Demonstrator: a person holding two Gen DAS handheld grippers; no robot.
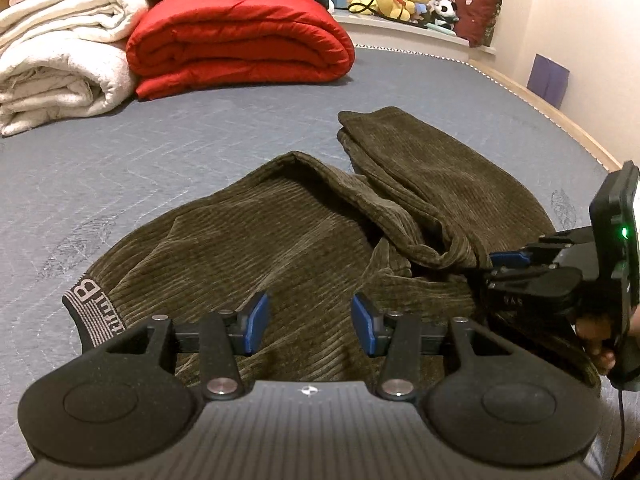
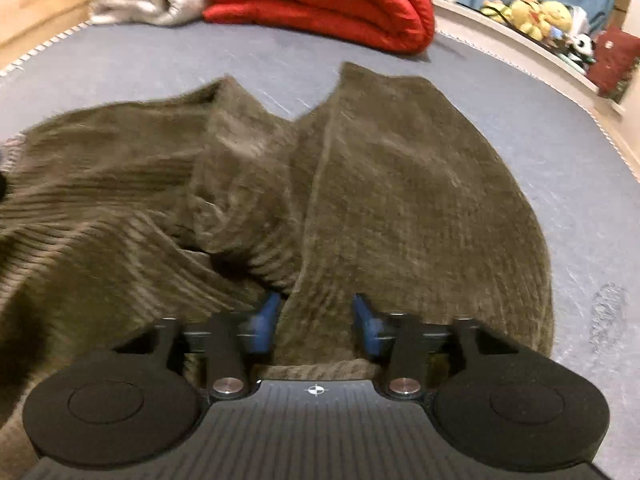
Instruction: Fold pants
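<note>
The pants (image 1: 280, 236), olive corduroy, lie rumpled on the grey-blue bed (image 1: 140, 148). The waistband (image 1: 94, 312) with its white lettering sits at the near left in the left wrist view, and the two legs run away toward the far right, one leg (image 1: 420, 168) doubled over on itself with its end lying flat on the mattress. From the right wrist camera, blurred by motion, the same cloth fills the middle, a ridge of fabric bunched where the legs meet.

Left tool (image 1: 310, 326): blue pads (image 1: 256, 324) stand about half apart over the seat of the pants, and nothing is pinched between them; whether the tips touch the cloth I cannot tell. Right tool (image 2: 316, 322): jaws part-way apart, a fold edge of corduroy running up between the pads, and the pads do not look pressed onto it. In the left wrist view that same right tool (image 1: 496, 264) comes in from the right edge, its blue tips at the crumpled fabric near the crotch, a hand (image 1: 596, 340) gripping its handle.

Beyond the pants, at the far side of the bed, a folded red quilt (image 1: 240, 44) lies beside a stack of white blankets (image 1: 60, 56). Past the bed edge, a ledge holds stuffed toys (image 1: 400, 0) and a dark red cushion (image 1: 476, 12).
</note>
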